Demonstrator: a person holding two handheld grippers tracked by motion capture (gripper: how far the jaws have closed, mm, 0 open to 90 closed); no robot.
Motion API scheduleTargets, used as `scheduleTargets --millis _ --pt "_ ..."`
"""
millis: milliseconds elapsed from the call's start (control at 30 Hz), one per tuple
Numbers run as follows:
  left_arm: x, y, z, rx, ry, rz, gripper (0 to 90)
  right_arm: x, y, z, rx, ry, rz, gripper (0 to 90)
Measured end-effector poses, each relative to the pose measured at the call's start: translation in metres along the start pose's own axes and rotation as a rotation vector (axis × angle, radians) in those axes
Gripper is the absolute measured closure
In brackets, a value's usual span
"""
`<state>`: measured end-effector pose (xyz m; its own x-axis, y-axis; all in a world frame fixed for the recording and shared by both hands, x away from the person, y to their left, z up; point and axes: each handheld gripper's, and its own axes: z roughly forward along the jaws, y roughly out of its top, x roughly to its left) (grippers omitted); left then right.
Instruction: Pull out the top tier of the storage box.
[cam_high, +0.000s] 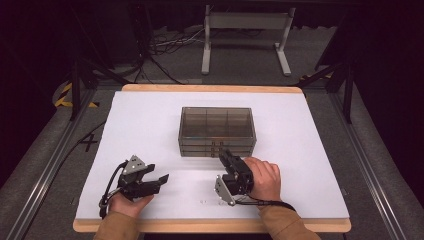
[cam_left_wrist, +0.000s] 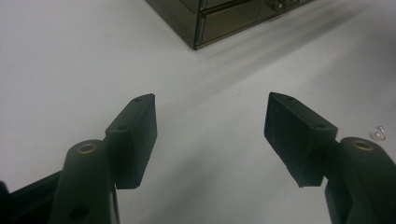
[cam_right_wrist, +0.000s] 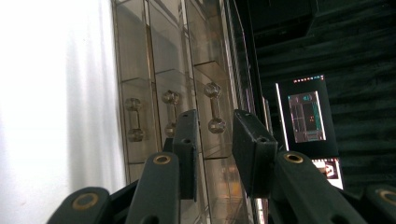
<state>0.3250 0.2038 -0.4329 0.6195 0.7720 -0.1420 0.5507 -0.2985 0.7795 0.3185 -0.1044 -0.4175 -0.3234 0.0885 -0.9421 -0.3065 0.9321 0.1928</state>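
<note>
Centrally on the white tabletop (cam_high: 150, 120) stands a smoky, see-through drawer cabinet (cam_high: 217, 131) with three stacked drawers, its front facing the person. Each drawer carries a clear bar handle (cam_right_wrist: 214, 108) with a round knob at either end; the three handles sit side by side in the right gripper view, because that camera is turned on its side.

The right tool (cam_high: 226, 158) is rolled onto its side and points at the cabinet front, close to the handles. Its jaws are partly open with a narrow gap between them and hold nothing. In the right gripper view the tool (cam_right_wrist: 215, 140) sits just short of the middle handle (cam_right_wrist: 171, 112). The right hand (cam_high: 264, 177) grips the tool body from behind.

The left tool (cam_high: 161, 179) lies low over the tabletop, well apart from the cabinet, at the near left. Its jaws are spread wide and empty; in the left gripper view the tool (cam_left_wrist: 210, 135) frames bare tabletop. A small clear object (cam_left_wrist: 379, 134) lies on the tabletop just beside its right jaw.
</note>
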Motion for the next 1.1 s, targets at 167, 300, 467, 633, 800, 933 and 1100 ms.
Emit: scheduleTargets --millis 167,300,467,633,800,933,1100 --pt "0.0 0.0 0.0 0.002 -0.003 0.0 35.2 -0.001 0.001 0.006 0.02 -0.006 -0.003 71.8" --pt "0.0 0.0 0.0 0.002 -0.003 -0.001 35.1 0.001 0.001 0.011 0.036 -0.011 -0.012 72.3" --pt "0.0 0.0 0.0 0.004 -0.003 -0.003 35.0 0.003 0.002 0.016 0.058 -0.021 -0.021 73.9" --pt "0.0 0.0 0.0 0.0 -0.002 -0.001 35.0 0.006 0.004 0.022 0.075 -0.04 -0.036 74.2" --pt "0.0 0.0 0.0 0.003 -0.003 -0.003 35.1 0.006 0.005 0.024 0.083 -0.06 -0.038 75.4" --pt "0.0 0.0 0.0 0.006 -0.005 0.0 35.0 0.005 0.004 0.028 0.089 -0.066 -0.041 76.1" --pt "0.0 0.0 0.0 0.006 -0.005 -0.002 35.0 0.005 0.005 0.031 0.097 -0.068 -0.041 76.5"
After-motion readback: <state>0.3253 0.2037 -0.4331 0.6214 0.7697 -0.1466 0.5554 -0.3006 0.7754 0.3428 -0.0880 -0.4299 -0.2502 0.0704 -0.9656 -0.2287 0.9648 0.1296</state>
